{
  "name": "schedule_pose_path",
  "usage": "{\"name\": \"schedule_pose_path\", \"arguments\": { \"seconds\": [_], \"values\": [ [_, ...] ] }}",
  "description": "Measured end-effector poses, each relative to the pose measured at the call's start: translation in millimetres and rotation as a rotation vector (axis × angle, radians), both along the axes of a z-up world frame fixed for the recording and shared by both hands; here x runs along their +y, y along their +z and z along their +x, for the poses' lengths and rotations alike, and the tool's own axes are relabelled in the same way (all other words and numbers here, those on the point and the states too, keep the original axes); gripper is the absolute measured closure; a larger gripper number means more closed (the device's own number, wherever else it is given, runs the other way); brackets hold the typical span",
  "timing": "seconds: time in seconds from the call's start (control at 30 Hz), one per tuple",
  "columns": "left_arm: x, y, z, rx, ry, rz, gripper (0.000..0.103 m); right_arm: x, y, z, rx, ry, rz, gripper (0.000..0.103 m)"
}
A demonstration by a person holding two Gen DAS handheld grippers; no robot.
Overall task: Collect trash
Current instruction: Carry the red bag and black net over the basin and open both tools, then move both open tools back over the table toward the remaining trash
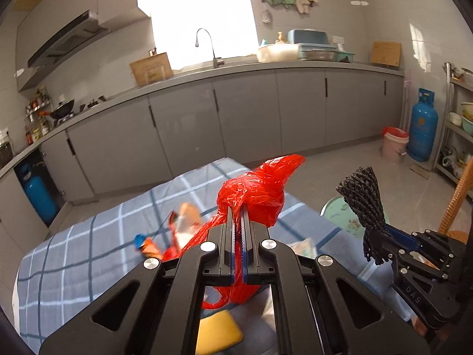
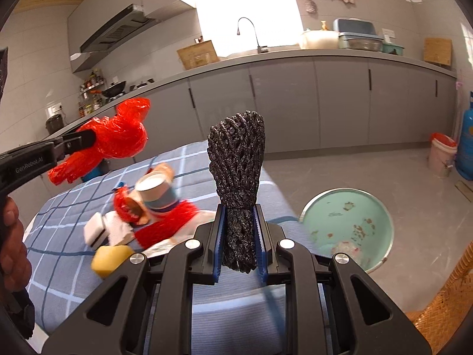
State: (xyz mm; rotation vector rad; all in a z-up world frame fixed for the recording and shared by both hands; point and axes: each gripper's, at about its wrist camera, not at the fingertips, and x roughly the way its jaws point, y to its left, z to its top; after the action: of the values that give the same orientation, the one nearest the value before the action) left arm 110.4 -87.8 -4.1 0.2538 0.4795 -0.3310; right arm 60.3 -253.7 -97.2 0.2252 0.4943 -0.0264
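Observation:
My left gripper (image 1: 239,207) is shut on a crumpled red plastic bag (image 1: 260,186) and holds it above the blue checked tablecloth (image 1: 88,242). It shows from the side in the right wrist view (image 2: 88,140), with the bag (image 2: 118,136) bunched past its tips. My right gripper (image 2: 239,207) is shut on a black mesh scrubber bundle (image 2: 236,159), held upright above the table's right side; it also shows in the left wrist view (image 1: 363,195). Loose trash lies on the cloth: a paper cup (image 2: 156,189), red wrappers (image 2: 168,222), a white block (image 2: 96,232) and a yellow sponge (image 2: 111,259).
A teal basin (image 2: 348,224) with scraps stands on the floor to the right of the table. A pink bin with a red liner (image 1: 394,143) and a blue gas cylinder (image 1: 421,125) stand by the grey cabinets (image 1: 236,112). A wicker chair (image 2: 443,304) is at the near right.

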Motion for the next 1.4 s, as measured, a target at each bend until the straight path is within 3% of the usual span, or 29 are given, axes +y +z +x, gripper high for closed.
{"name": "schedule_pose_path", "arguments": {
  "seconds": [0.2, 0.5, 0.73, 1.03, 1.07, 1.13, 1.17, 1.27, 1.3, 1.4],
  "values": [
    [-53.7, -3.8, 11.5, 0.007, -0.080, 0.012, 0.099, -45.2, -6.8, 7.4, 0.016, -0.076, -0.009, 0.083],
    [-131.1, -30.5, 45.0, 0.132, -0.177, 0.005, 0.099, -108.3, -37.9, 39.7, 0.096, -0.156, 0.008, 0.083],
    [-175.8, -57.6, 76.3, 0.234, -0.178, -0.005, 0.099, -143.0, -70.8, 68.2, 0.165, -0.172, 0.035, 0.082],
    [-216.9, -83.9, 96.3, 0.284, -0.193, 0.025, 0.098, -169.8, -111.9, 99.9, 0.247, -0.169, 0.060, 0.080],
    [-219.7, -86.3, 97.7, 0.287, -0.190, 0.028, 0.097, -172.1, -116.3, 102.4, 0.256, -0.171, 0.060, 0.080],
    [-224.7, -92.6, 101.8, 0.296, -0.192, 0.034, 0.077, -177.2, -123.0, 104.1, 0.266, -0.190, 0.061, 0.074],
    [-227.2, -94.9, 102.3, 0.297, -0.192, 0.037, 0.062, -180.3, -125.4, 104.8, 0.272, -0.197, 0.070, 0.072],
    [-230.9, -100.3, 102.0, 0.298, -0.200, 0.051, 0.060, -185.2, -132.5, 101.0, 0.281, -0.212, 0.082, 0.063],
    [-230.6, -101.9, 101.6, 0.304, -0.206, 0.049, 0.059, -186.5, -133.8, 99.0, 0.280, -0.217, 0.086, 0.053],
    [-226.9, -102.6, 100.6, 0.296, -0.195, 0.059, 0.056, -188.5, -135.2, 95.5, 0.286, -0.229, 0.091, 0.050]
  ]
}}
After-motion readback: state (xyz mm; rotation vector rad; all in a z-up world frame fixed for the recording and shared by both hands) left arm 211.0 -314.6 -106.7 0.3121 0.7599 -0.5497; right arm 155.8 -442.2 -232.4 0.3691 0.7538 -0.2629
